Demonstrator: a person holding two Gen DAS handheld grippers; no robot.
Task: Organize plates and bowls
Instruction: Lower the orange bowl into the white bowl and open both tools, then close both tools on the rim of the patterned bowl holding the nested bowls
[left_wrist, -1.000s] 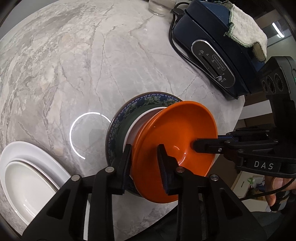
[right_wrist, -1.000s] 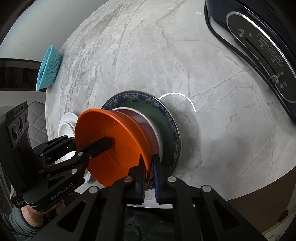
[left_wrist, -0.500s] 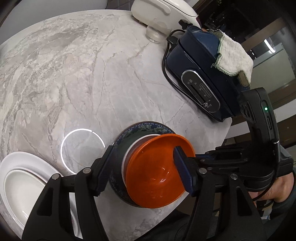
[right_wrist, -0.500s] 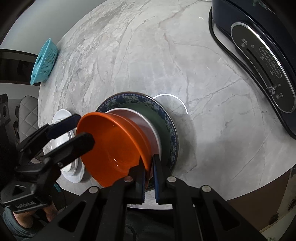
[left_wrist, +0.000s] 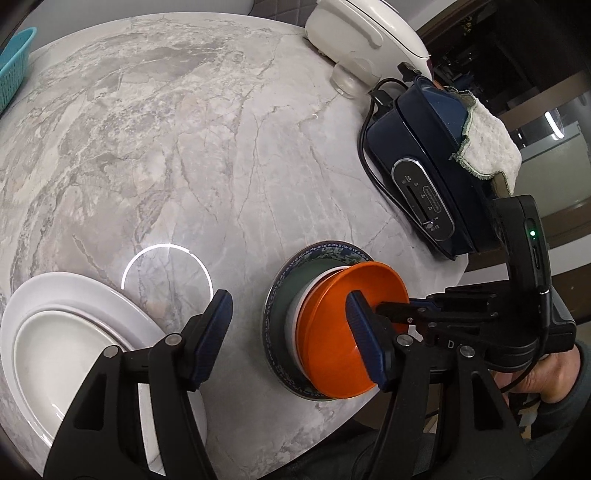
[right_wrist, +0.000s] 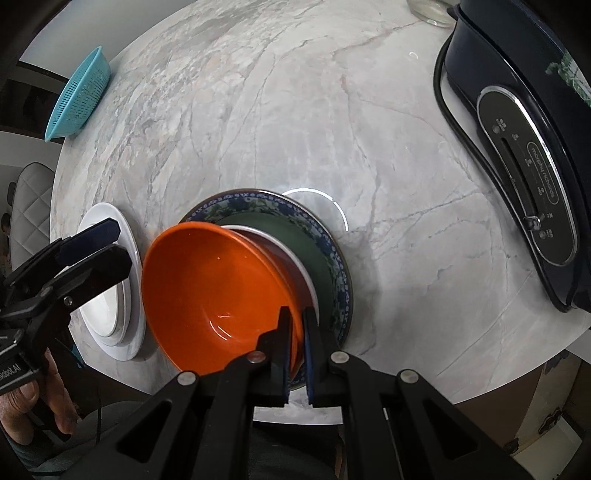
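An orange bowl (right_wrist: 218, 295) sits on a stack: a red-brown bowl with a white rim (right_wrist: 291, 266), a dark green plate (right_wrist: 295, 232) and a blue patterned plate (right_wrist: 332, 251). My right gripper (right_wrist: 297, 317) is shut on the orange bowl's near rim. The same bowl (left_wrist: 332, 332) and right gripper (left_wrist: 380, 308) show in the left wrist view. My left gripper (left_wrist: 288, 310) is open and empty, pulled back above the table. Two stacked white plates (left_wrist: 66, 332) lie to the left and also show in the right wrist view (right_wrist: 125, 295).
A dark blue appliance (left_wrist: 424, 173) with a cord and a white cloth (left_wrist: 487, 147) stands at the right. A white cooker (left_wrist: 362, 33) and a glass (left_wrist: 343, 79) are at the back. A teal basket (right_wrist: 79, 96) sits at the far left edge.
My left gripper has let go of the orange bowl's rim, opened wide and drawn back and up. The right gripper stays shut on the bowl.
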